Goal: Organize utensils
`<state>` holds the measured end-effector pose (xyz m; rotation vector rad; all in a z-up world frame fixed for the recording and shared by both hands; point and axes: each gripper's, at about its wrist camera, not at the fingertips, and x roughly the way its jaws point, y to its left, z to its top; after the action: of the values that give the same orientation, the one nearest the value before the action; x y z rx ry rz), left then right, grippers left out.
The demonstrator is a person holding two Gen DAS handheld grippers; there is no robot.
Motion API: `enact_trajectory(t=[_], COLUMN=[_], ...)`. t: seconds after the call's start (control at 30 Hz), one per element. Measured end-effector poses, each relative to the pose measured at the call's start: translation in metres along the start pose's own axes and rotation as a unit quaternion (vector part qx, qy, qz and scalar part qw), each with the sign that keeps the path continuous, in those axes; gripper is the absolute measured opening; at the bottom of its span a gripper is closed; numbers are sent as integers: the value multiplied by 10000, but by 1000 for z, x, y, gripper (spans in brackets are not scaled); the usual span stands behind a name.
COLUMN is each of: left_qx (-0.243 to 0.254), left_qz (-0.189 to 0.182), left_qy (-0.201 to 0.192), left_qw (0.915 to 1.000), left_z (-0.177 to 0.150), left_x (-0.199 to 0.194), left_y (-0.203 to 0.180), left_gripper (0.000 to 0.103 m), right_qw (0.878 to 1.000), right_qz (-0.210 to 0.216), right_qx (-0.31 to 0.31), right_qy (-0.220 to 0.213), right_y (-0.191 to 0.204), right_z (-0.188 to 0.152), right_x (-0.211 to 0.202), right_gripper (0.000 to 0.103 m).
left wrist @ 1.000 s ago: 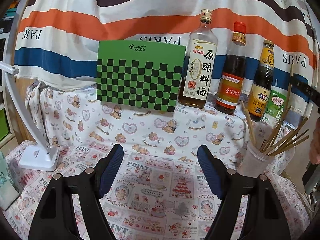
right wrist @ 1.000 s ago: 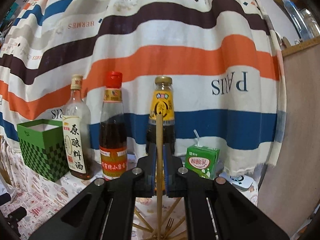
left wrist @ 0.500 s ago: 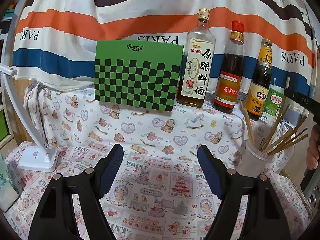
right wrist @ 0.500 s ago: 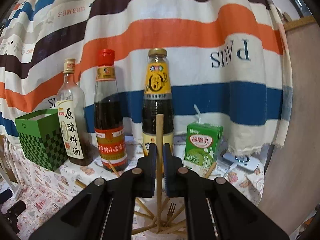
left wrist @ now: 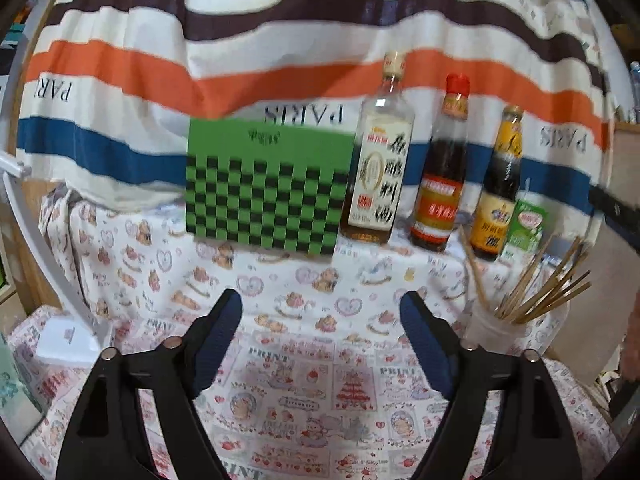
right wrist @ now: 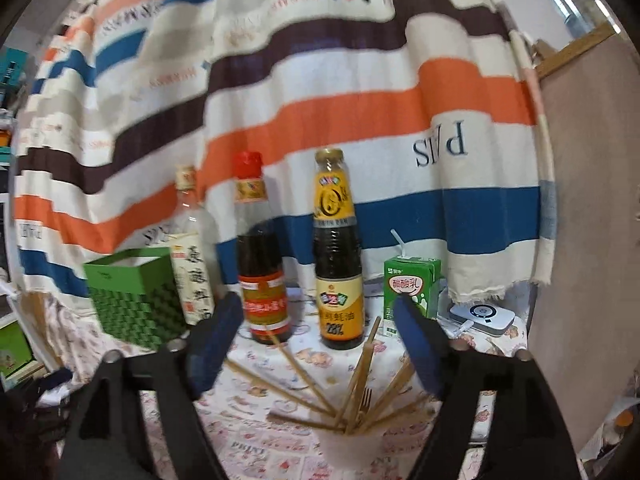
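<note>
Released since a second ago: the right gripper (right wrist: 320,344), then clamped on one upright chopstick, now stands wide apart and empty above the white cup (right wrist: 340,448). That stick has joined the chopsticks (right wrist: 360,392) in the cup. Left gripper (left wrist: 321,340) unchanged, spread wide, holding nothing, hovering over the printed tablecloth (left wrist: 304,396).

Step in hand, as I judge it: the drop-off of one stick is just done and the right tool is backing off. Whether more utensils wait elsewhere, I cannot tell; none lie loose on the cloth in either view. A next move would call for finding another loose piece, closing on it across its shaft and carrying it tip-down over the cup mouth.

Where and how they lie:
- Left view: cup with sticks at 3 o'clock, near the cloth's right edge.
- Right view: cup at 6 o'clock, directly under the open jaws.
- Sticks fan out from the cup, long axes from near upright to steeply tilted, free ends pointing from 10 to 2 o'clock.
- A small fork (right wrist: 366,398) stands among them, tines up.

Behind: green checkered box (left wrist: 268,184), three sauce bottles, green drink carton (right wrist: 410,292).
</note>
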<state>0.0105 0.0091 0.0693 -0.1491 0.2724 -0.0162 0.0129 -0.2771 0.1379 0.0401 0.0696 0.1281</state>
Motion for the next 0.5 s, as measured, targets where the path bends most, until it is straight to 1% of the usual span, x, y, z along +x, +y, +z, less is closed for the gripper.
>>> enact_trajectory(t=[0.07, 0.13, 0.17, 0.2, 0.27, 0.4, 0.5], left_qx=[106, 291, 410, 516, 689, 880, 863], left_qz=[-112, -160, -204, -241, -315, -386, -349], left_qy=[-156, -351, -463, -558, -778, -1058, -1215], left_qw=[9998, 9988, 9979, 9968, 9941, 9897, 9882], left_z=[3, 5, 4, 4, 1, -10, -23], left_x=[-9, -19, -24, -28, -37, -44, -44], left_y=[1, -1, -2, -4, -7, -11, -10], left_gripper=[88, 96, 98, 102, 103, 103, 103], right_qw=[9998, 9995, 9994, 9995, 9998, 10000, 9998], right_qz=[29, 37, 36, 51, 75, -41, -49], right_qx=[-158, -149, -104, -42, 58, -8, -36], right_qy=[-113, -290, -313, -296, -196, -12, 199], right_y=[7, 10, 9, 9, 6, 2, 1], right_z=[-7, -17, -21, -28, -40, -63, -79], right_x=[-14, -27, -30, -31, -29, -21, -13], right_gripper=[98, 103, 103, 103, 103, 103, 103])
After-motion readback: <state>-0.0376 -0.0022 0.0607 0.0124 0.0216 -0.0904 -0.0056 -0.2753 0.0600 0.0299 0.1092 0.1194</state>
